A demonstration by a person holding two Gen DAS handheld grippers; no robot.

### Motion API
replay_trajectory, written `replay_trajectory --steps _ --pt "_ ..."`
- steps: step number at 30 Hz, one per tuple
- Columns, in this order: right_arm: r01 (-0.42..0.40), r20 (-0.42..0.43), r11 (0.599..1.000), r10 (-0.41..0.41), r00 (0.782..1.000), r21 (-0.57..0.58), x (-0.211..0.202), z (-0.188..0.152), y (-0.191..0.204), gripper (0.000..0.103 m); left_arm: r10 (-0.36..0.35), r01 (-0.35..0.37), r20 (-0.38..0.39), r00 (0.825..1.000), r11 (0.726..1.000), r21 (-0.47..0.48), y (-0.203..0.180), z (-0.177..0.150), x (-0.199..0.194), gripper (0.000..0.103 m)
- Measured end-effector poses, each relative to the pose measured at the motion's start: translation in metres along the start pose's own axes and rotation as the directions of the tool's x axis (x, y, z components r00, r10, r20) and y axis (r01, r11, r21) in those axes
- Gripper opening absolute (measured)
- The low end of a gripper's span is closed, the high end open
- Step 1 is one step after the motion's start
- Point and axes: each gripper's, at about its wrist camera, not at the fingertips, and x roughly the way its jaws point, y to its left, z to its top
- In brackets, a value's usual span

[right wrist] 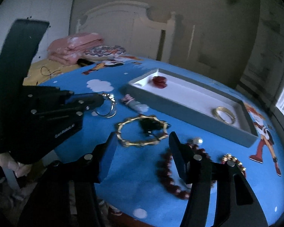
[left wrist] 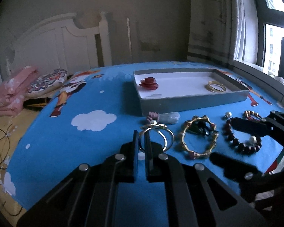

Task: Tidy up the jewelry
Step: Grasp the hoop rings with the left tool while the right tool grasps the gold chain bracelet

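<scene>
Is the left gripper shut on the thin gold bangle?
Shut on it: the left gripper has its fingers pinching the thin gold bangle.

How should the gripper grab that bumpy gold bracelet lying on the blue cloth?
Grip the gold bracelet by its near rim, coming down from above with one finger inside the loop and one outside. It lies flat, so there is no edge to pinch from the side. Probably avoid the far side, where a dark tangled piece sits inside the loop. The right gripper is open just in front of it.

Black claw [left wrist: 141,141] with silver screws, white lettering.
</scene>
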Motion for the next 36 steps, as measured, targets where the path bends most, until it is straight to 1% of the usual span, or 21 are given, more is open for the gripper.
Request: replay_trajectory --steps 2,7,8,12,15,18,20,21,24,27,31,36 --pt "-0.013 -0.013 1.000 0.013 1.000 -0.016 0.005 0.001 0.007 0.053 0.013 -0.013 0.005 1.000 1.000 -0.006 0.004 -0.001 -0.002 0.006" --pt "-0.038 -0.037 0.998 0.036 0.999 -0.050 0.016 0.003 0.020 0.043 0.038 -0.038 0.015 0.999 0.999 -0.021 0.018 -0.005 -0.006 0.006" --pt "-0.041 -0.039 0.998 0.039 0.998 -0.051 0.018 0.004 0.020 0.043 0.042 -0.042 0.015 0.999 0.999 -0.025 0.020 -0.006 -0.007 0.006" --pt "-0.063 -0.052 0.998 0.062 0.997 -0.023 0.027 0.012 0.017 0.042 0.056 -0.056 0.012 0.998 0.997 -0.047 0.032 -0.008 -0.008 0.006" --pt "-0.064 -0.083 0.998 0.064 0.995 -0.004 0.039 0.017 0.018 0.038 0.061 -0.060 0.014 0.998 0.997 -0.057 0.036 -0.009 -0.009 0.006" --pt "-0.079 -0.083 0.997 0.081 0.993 0.023 0.041 0.019 0.016 0.037 0.062 -0.061 0.012 0.998 0.997 -0.055 0.036 -0.009 -0.009 0.006" --pt "-0.097 -0.079 0.995 0.100 0.992 0.038 0.042 0.018 0.015 0.030 0.060 -0.059 0.011 0.998 0.997 -0.054 0.035 -0.010 -0.009 0.006" --pt "-0.109 -0.076 0.993 0.112 0.991 0.040 0.042 0.018 0.015 0.021 0.058 -0.058 0.010 0.998 0.997 -0.052 0.035 -0.010 -0.009 0.006" --pt "-0.113 -0.066 0.993 0.115 0.991 0.029 0.039 0.015 0.017 0.012 0.059 -0.059 0.009 0.998 0.998 -0.038 0.028 -0.011 -0.008 0.006" --pt "-0.091 -0.056 0.995 0.094 0.994 0.051 0.038 0.013 0.011 0.012 0.058 -0.058 0.010 0.998 0.998 -0.023 0.022 -0.010 -0.009 0.006" --pt "-0.025 -0.025 0.996 0.027 0.999 0.081 0.031 0.013 -0.001 0.011 0.055 -0.055 0.018 0.998 0.998 -0.010 0.015 -0.007 -0.011 0.006" --pt "0.050 0.073 0.995 -0.056 0.996 0.088 0.004 0.017 -0.009 0.011 0.042 -0.041 0.031 0.999 0.999 -0.016 0.008 0.000 -0.015 0.006"
